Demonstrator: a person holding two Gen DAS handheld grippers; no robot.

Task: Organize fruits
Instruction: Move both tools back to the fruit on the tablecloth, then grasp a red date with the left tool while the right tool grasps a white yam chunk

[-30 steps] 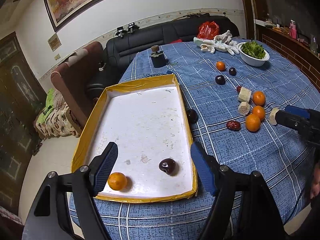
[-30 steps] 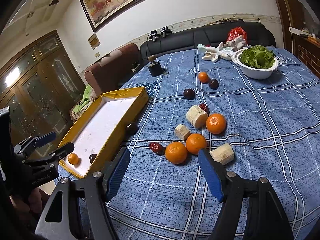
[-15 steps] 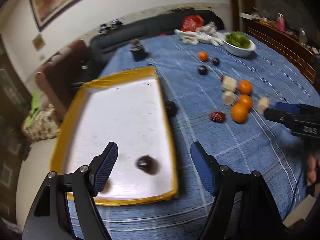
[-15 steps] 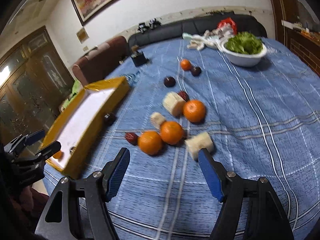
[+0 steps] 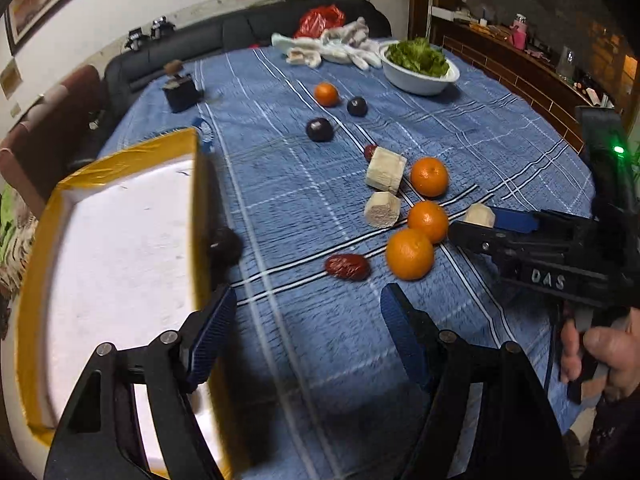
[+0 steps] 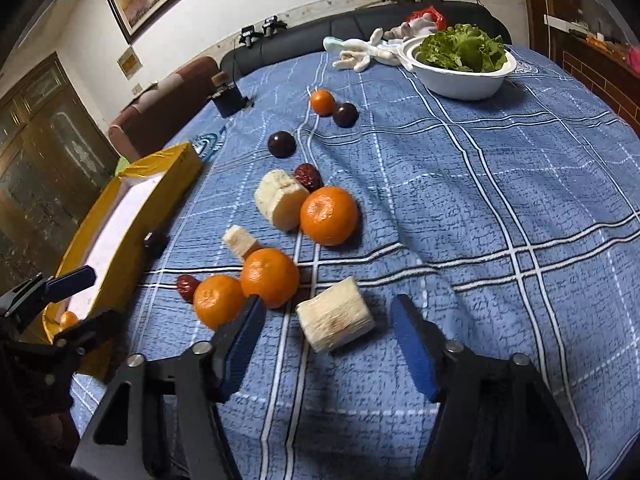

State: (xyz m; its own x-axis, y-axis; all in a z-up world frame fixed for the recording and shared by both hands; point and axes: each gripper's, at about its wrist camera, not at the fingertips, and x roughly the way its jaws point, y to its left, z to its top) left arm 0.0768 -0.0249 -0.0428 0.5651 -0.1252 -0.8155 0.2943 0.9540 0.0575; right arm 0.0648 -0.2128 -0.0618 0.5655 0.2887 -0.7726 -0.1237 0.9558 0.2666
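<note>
Between my right gripper's [image 6: 326,344] blue pads lies a pale cut chunk with a fibrous end [image 6: 335,327], perhaps sugarcane; the jaws are closing around it but neither pad touches it yet. Just off the left pad sit two mandarins [image 6: 270,277], touching each other, with a red date [image 6: 186,287] tucked behind the nearer one. Farther up the blue checked tablecloth [image 6: 500,208] I see a smaller pale chunk [image 6: 239,241], then a larger one [image 6: 280,204] pressed against a third mandarin [image 6: 329,215], with a second red date [image 6: 307,176] behind them. Two dark plums [image 6: 281,144] and a small mandarin [image 6: 322,102] lie beyond, near a white bowl of lettuce [image 6: 460,64].

My left gripper [image 5: 304,332] is also narrowing, half open and holding nothing, with only cloth between its pads. Its left pad [image 5: 208,332] overlaps the right-hand wall of the yellow-edged tray [image 5: 196,200] in my view. A dark plum [image 5: 226,245] rests on the cloth against that wall's outside. Ahead lie the first red date and the nearest mandarin [image 5: 410,254]. One mandarin [image 6: 68,319] shows in the tray's near corner.
</note>
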